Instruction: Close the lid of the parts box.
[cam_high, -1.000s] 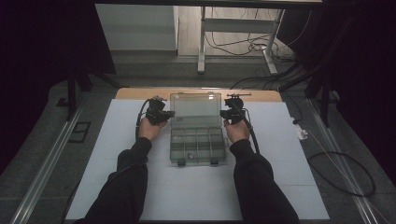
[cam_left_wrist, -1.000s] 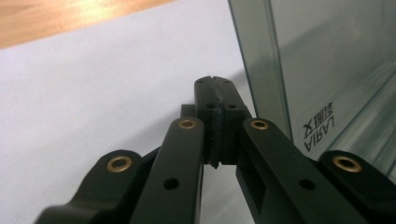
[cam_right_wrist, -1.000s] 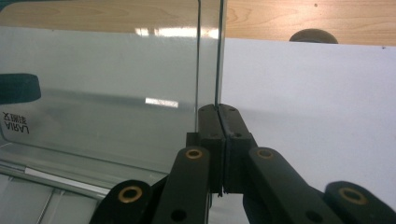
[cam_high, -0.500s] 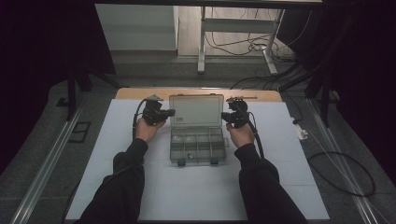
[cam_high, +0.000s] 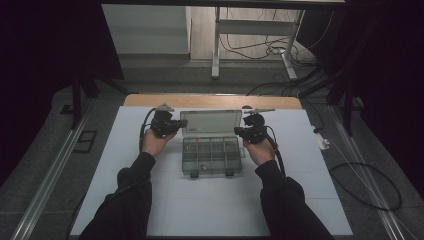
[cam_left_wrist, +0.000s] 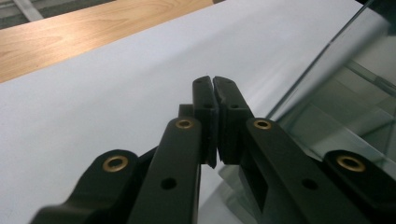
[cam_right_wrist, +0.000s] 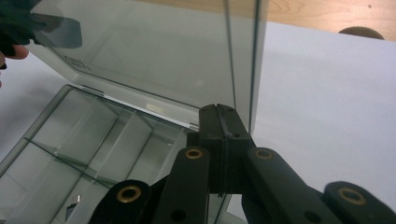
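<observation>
A clear plastic compartment box (cam_high: 212, 156) lies on the white table top, its lid (cam_high: 211, 123) swung up and back. My left gripper (cam_high: 181, 122) is at the lid's left edge, which shows as a clear pane (cam_left_wrist: 345, 70) to the right of the shut left gripper (cam_left_wrist: 213, 82). Those jaws have just eased by a hair, with nothing between them. My right gripper (cam_high: 240, 131) is at the lid's right edge. The right gripper (cam_right_wrist: 218, 110) has just closed fully, empty, with the lid (cam_right_wrist: 140, 51) right behind its tips. A small metal part (cam_right_wrist: 72, 205) lies in a near compartment.
The white sheet (cam_high: 210, 205) covers the table, with a wooden strip (cam_high: 210, 101) along its far edge. A small white object (cam_high: 324, 143) and a coiled cable (cam_high: 370, 185) lie to the right. Table legs and cables stand on the floor beyond.
Both hands have shifted a little alongside the lid. The lid looks shorter from above, so it stands steeper than a second ago. The box base has stayed put.
</observation>
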